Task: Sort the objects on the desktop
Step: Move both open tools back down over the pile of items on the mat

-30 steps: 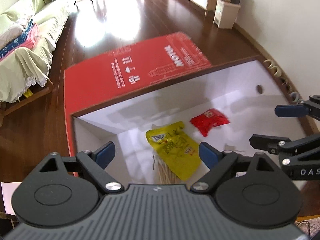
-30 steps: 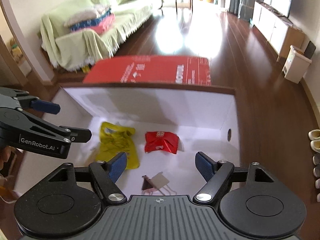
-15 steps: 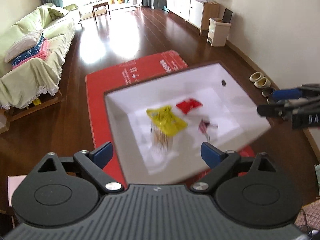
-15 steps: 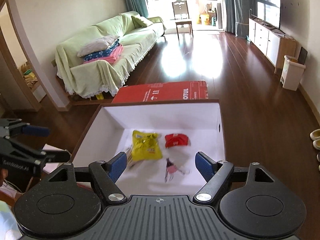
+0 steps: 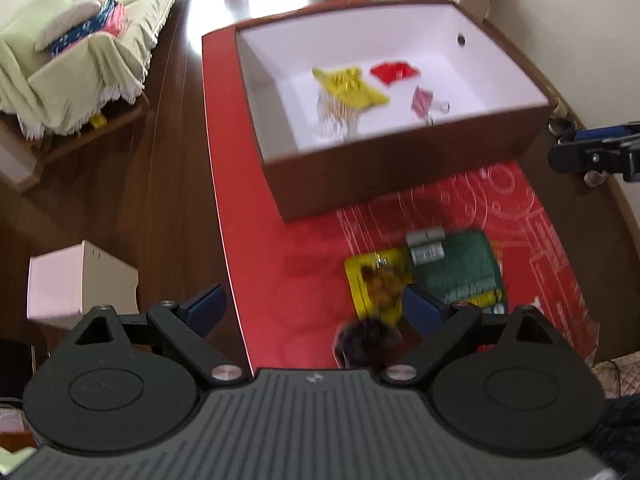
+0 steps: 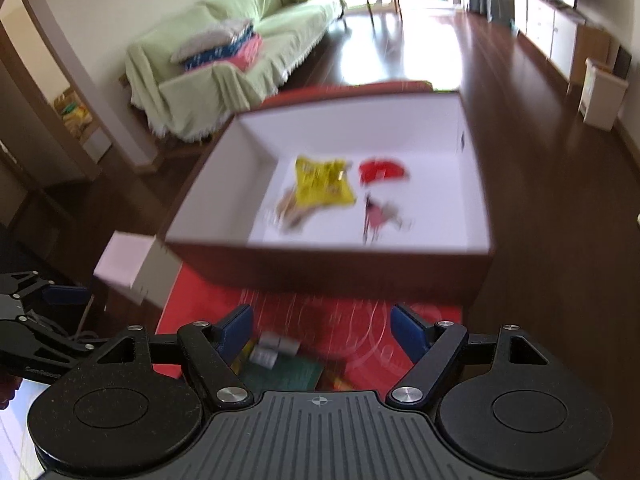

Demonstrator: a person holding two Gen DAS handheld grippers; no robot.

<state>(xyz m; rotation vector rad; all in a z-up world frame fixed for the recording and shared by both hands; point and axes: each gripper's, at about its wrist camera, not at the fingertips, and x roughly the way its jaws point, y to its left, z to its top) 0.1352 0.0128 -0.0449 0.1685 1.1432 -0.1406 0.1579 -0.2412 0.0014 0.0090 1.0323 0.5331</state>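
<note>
Item: green packet (image 5: 460,268), flat on the red mat (image 5: 280,264), near the box (image 5: 400,168), beside a yellow packet (image 5: 372,280). We judge it light, soft, slippery; pinch an edge. Left gripper (image 5: 312,304) and right gripper (image 6: 322,326): fingers apart, empty.

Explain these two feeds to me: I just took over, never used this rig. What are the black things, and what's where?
Each picture comes from a camera on a handheld two-finger gripper, looking along its blue-padded fingers. The left gripper and the right gripper are both open and hold nothing. Ahead stands a white-lined box holding a yellow packet, a red packet and a pink binder clip. Nearer, on the red mat, lie a green packet and a yellow one, blurred.
</note>
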